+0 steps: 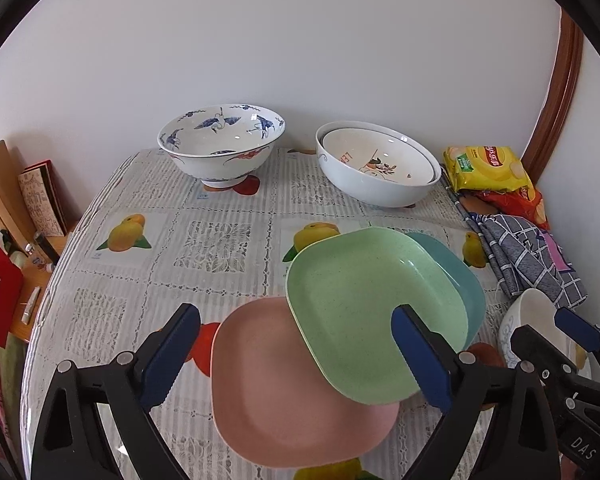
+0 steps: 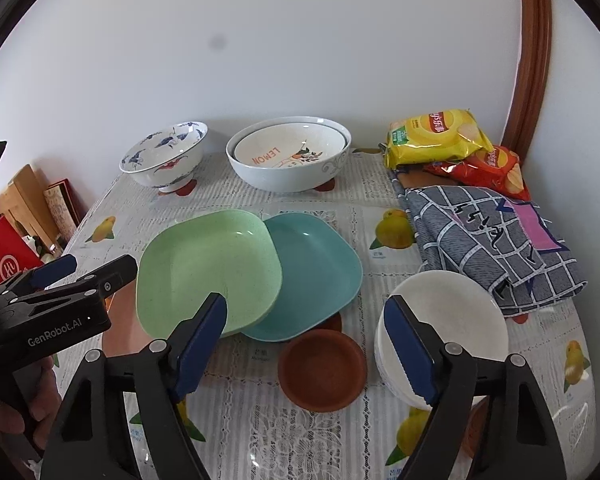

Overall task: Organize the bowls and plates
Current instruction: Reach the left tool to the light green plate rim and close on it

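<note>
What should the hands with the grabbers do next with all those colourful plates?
Probably lift the green plate first. It lies on top, overlapping the pink plate and the teal plate, so the others are pinned under it. Both the left gripper and the right gripper have open jaws holding nothing, so either could take it.

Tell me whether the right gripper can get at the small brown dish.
Probably yes: the brown dish lies bare on the table between the open fingers of the right gripper, with nothing stacked on it.
</note>
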Motion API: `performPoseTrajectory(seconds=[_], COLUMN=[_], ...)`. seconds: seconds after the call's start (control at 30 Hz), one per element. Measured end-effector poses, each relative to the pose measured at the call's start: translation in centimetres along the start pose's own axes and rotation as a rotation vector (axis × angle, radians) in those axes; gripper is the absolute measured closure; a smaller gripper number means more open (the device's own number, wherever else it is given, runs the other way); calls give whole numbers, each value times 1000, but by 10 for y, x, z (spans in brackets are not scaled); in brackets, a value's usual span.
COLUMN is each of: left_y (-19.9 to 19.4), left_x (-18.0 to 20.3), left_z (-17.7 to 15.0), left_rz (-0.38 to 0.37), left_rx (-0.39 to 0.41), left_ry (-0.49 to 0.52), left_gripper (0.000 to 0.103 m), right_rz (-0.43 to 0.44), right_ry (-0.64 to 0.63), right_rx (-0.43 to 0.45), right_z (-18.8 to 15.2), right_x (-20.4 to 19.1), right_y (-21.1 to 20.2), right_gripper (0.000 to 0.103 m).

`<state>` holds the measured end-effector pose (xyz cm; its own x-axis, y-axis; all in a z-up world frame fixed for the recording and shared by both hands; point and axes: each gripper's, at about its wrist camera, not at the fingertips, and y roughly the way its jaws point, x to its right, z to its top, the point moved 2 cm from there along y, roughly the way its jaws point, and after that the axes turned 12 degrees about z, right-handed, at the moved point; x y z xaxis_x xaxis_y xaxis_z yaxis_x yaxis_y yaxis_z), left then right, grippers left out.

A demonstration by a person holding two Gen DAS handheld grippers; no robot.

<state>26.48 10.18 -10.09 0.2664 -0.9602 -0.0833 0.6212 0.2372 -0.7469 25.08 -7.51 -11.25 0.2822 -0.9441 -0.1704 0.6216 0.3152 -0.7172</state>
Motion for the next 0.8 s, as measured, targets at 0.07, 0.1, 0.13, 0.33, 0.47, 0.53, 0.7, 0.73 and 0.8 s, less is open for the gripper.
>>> performPoseTrajectory(seconds=[0.07, 0.1, 0.13, 0.33, 0.47, 0.53, 0.7, 0.73, 0.8], left_y=[11, 16, 20, 47, 63, 68, 80, 82, 85], left_x=[1, 1, 1, 2, 5, 7, 15, 16, 18], left_z=[4, 5, 7, 13, 15, 15, 15, 14, 13], left_rz=[-2, -2, -3, -11, -18, -20, -23, -24, -22], left_rx=[-12, -18, -22, -54, -79, -83, -103, -106, -108], left_ry=[3, 3, 2, -7, -3, 3, 29, 32, 40], left_gripper=[10, 12, 12, 22, 32, 34, 46, 46, 56], right_rz=[-5, -6, -8, 26, 30, 30, 34, 34, 37], right_ry=[-3, -4, -6, 37, 58, 56, 57, 55, 50], right_rx=[-12, -18, -26, -76, -99, -107, -128, -135, -149], right_z=[2, 2, 3, 5, 6, 7, 7, 6, 6], right_x=[0, 0, 0, 7, 10, 10, 10, 10, 10], right_y=[11, 16, 21, 48, 63, 68, 81, 84, 88], right_gripper=[25, 26, 28, 35, 41, 41, 46, 51, 60])
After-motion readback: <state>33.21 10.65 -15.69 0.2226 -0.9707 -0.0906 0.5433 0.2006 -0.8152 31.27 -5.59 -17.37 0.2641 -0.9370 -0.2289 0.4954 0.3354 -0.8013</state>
